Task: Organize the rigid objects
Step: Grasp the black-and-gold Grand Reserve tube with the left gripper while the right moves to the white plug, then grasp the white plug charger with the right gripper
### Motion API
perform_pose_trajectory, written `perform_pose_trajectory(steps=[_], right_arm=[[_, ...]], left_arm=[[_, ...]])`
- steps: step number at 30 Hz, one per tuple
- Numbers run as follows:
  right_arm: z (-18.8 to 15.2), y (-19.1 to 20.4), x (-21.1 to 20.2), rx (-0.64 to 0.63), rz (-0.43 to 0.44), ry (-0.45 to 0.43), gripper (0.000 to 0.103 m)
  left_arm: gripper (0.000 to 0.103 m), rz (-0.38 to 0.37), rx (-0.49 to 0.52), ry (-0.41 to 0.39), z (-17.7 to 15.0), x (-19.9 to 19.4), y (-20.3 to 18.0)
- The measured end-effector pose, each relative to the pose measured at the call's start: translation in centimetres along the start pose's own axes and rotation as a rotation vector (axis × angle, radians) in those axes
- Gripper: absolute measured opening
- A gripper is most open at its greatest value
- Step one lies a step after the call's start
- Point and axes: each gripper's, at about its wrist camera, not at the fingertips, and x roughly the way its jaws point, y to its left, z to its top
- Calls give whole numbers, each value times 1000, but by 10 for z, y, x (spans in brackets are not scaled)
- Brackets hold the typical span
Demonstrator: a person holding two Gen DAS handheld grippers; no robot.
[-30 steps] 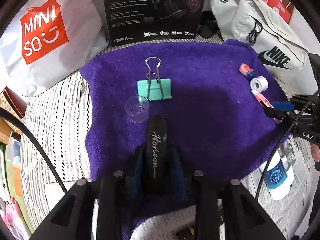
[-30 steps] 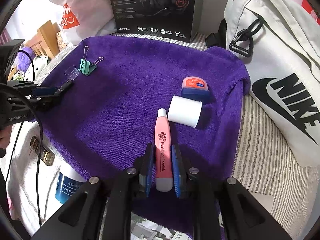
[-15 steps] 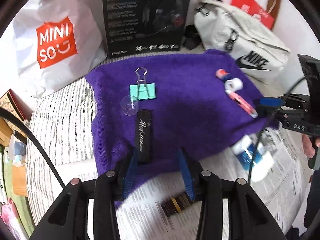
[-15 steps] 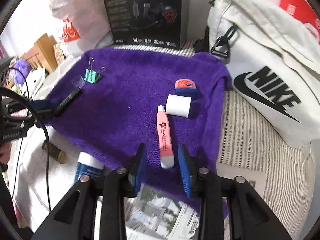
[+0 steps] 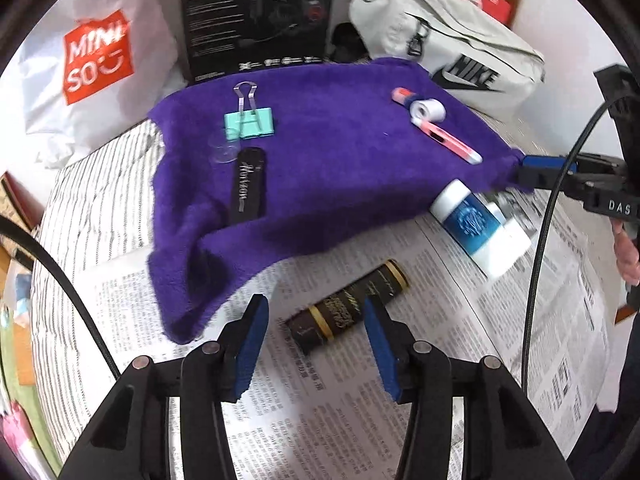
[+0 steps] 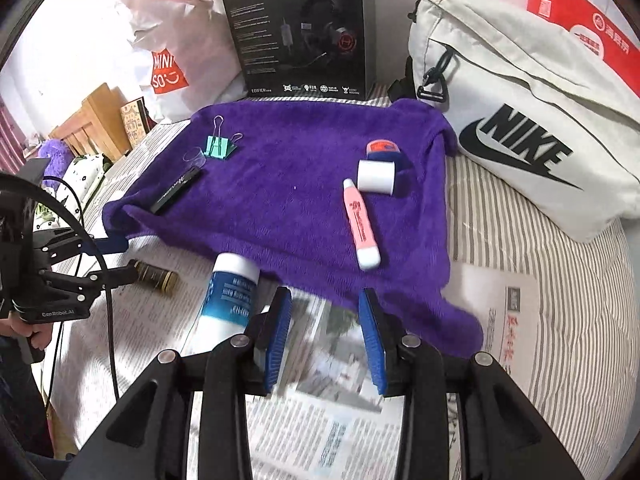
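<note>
Six small objects now lie on the purple towel (image 6: 280, 184): on its left a black case (image 5: 245, 186), a clear cup (image 5: 224, 151) and a green binder clip (image 5: 250, 122); on its right a pink pen (image 6: 361, 226), a white roll (image 6: 376, 176) and a small tin (image 6: 382, 148). A second ago the left gripper (image 5: 312, 344) clamped the case and the right gripper (image 6: 324, 332) the pen; both are now released and lying free. The left jaws have just been opening and stand apart over the newspaper (image 5: 360, 400), a dark gold-banded tube (image 5: 348, 306) just ahead of them. The right jaws are also apart and empty, beside a blue-and-white bottle (image 6: 232, 292). Both grippers have drawn back, angled downward; those two are probably next.
</note>
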Motion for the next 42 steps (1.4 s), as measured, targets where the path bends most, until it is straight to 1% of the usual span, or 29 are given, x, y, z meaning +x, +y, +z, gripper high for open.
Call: perform_pose_trajectory(steps=[2,7,10,12,13,15,16,18,20,23,25,27,33,35,37,42], right_arm=[[-5,0,-2,3,-2,4,35],[-15,-4,-5,18,-12,12,35],[-19,-7,-4,22,-18,22,35],[-20,-8,-3,25,-22,24,35],[-20,-9,-3,27,-21,24,35],[-21,-10,-3,28,-22,25,35],[-21,-10,-3,28,-24,24,35],[-21,-11,-3,26,-21,24,35],[-22,-11,-2,27,-20,26,35],[-24,-11,0,25,-16,31,35],[-26,-10,2,24,-12,38,35],[-27,-10,4,25,-5,43,35],[-33,-3,7,27,24,53,35],[-35,2,8,21,37,54,35],[-37,9,8,15,44,56,35],[-38,24,10,-2,75,60,35]], left_arm=[[55,-3,35,4,0,2,-5],[55,4,82,20,4,12,-12],[55,15,129,34,6,19,-18],[55,24,162,21,7,19,-23],[54,25,169,23,7,19,-24],[37,-1,176,25,7,17,-27],[36,-3,178,26,7,16,-28],[30,2,170,26,5,14,-29],[28,9,133,28,3,11,-26],[26,11,61,25,-3,7,-18],[26,-2,22,24,-7,5,-14],[26,-11,26,26,-11,4,-17],[28,38,44,35,-11,7,-25],[27,52,31,34,-9,8,-26],[26,66,-3,34,-6,9,-24],[26,81,-11,34,-5,11,-24]])
